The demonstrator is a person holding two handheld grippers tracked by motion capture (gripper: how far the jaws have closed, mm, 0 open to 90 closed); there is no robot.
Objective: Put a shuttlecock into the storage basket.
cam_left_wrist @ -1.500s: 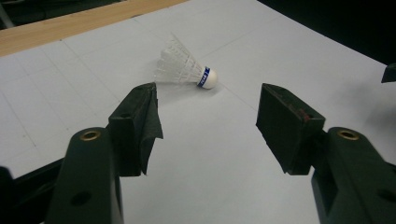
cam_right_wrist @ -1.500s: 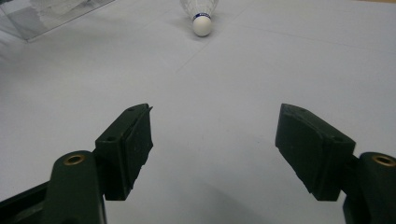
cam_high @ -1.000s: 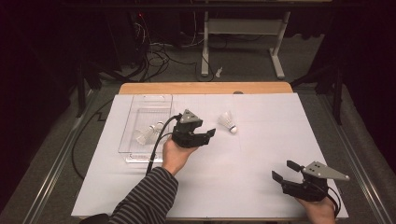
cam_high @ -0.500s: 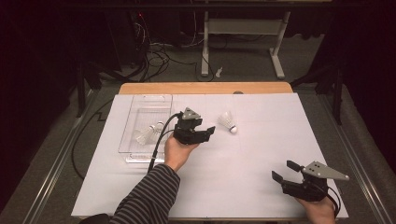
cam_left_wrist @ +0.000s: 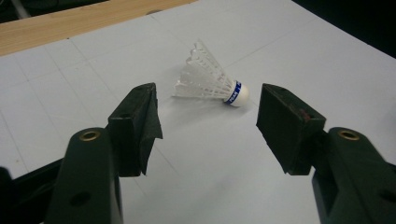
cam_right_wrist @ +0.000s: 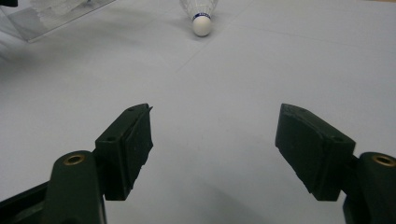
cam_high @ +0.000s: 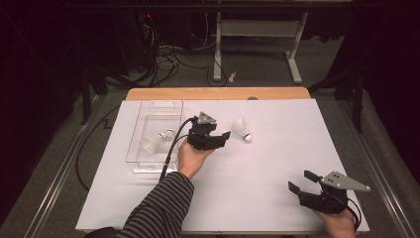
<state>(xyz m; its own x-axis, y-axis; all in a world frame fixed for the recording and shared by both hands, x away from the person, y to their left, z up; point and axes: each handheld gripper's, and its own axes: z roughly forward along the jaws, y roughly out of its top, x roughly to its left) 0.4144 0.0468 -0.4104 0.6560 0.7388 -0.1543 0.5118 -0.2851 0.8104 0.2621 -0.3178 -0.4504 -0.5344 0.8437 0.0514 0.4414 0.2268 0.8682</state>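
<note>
Altogether three shuttlecocks: one (cam_high: 241, 130) on table, two in tray (cam_high: 148, 111); both grippers' jaws wide.

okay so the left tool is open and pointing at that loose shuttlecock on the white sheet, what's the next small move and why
Probably ease the left tool forward until its open jaws straddle the shuttlecock, then close. The shuttlecock lies on its side on the white sheet just ahead of the jaws, not yet between them. Two more already lie in the clear tray, so it likely goes there.
</note>
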